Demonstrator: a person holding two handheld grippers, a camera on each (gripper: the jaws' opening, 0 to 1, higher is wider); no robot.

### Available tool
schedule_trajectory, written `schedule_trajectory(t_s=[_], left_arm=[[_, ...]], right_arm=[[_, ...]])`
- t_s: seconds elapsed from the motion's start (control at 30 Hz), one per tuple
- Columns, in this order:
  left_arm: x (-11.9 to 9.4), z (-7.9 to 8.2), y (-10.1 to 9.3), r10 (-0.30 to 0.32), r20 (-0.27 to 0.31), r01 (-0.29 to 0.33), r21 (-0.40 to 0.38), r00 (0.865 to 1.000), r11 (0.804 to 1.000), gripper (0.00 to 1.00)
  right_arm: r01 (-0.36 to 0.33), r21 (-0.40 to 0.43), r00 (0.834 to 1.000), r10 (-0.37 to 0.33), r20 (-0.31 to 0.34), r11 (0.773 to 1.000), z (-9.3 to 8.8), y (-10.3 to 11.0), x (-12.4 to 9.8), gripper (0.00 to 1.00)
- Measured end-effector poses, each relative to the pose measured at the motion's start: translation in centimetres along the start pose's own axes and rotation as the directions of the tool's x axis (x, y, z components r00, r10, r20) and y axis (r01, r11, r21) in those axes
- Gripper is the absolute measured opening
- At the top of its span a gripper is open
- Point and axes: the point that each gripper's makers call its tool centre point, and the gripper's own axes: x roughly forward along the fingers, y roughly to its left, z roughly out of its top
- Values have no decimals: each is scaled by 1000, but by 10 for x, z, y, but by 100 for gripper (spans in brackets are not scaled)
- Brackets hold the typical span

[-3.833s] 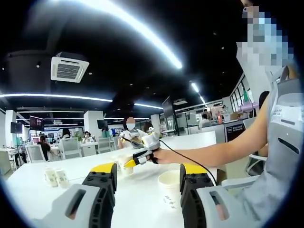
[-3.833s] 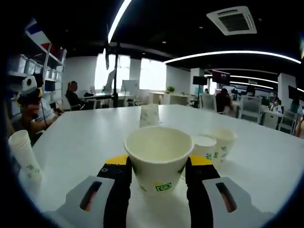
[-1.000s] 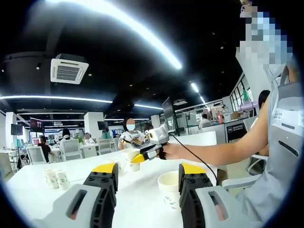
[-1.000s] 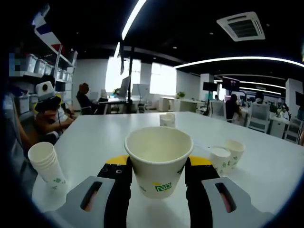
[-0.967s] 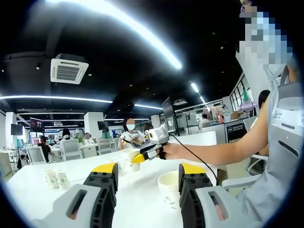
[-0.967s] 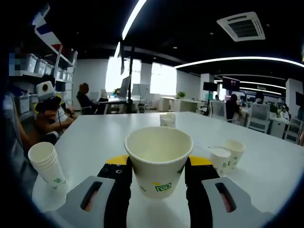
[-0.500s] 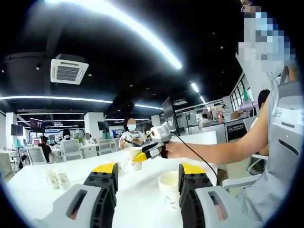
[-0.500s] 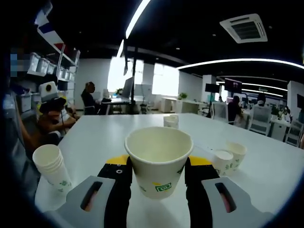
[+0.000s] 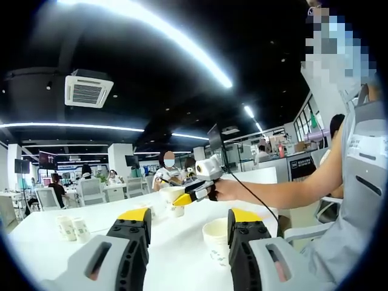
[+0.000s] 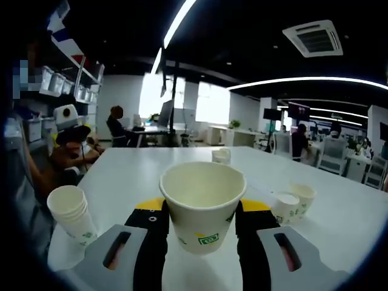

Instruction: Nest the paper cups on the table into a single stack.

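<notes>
**Carried cup relative to the stack**

While my right gripper (image 10: pixel 202 227) clamps one paper cup (image 10: pixel 202 203) upright above the table (image 10: pixel 151 167), the stack (image 10: pixel 73 213) stands near left of it. My left gripper (image 9: pixel 188 233) waits empty, jaws apart, beside that stack.

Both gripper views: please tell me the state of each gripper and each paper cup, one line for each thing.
right gripper: shut on held cup, off the table.
held cup: upright, empty.
left gripper: open, holds nothing.
cup stack: nested, standing on the table.
cup pair: upright, side by side.
far cup: standing alone.
</notes>
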Motion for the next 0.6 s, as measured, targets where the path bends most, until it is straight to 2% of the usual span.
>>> schedule_trajectory(t_s=[0.23, 0.6], left_arm=[[1, -1, 0, -1, -4, 1, 1, 1000, 1000, 54], [0, -1, 1, 4, -7, -4, -1, 1000, 1000, 54]], right_arm=[[1, 6, 1000, -1, -6, 1000, -3, 3, -3, 46], [-9, 8, 1000, 9, 0, 1000, 1, 6, -7, 45]])
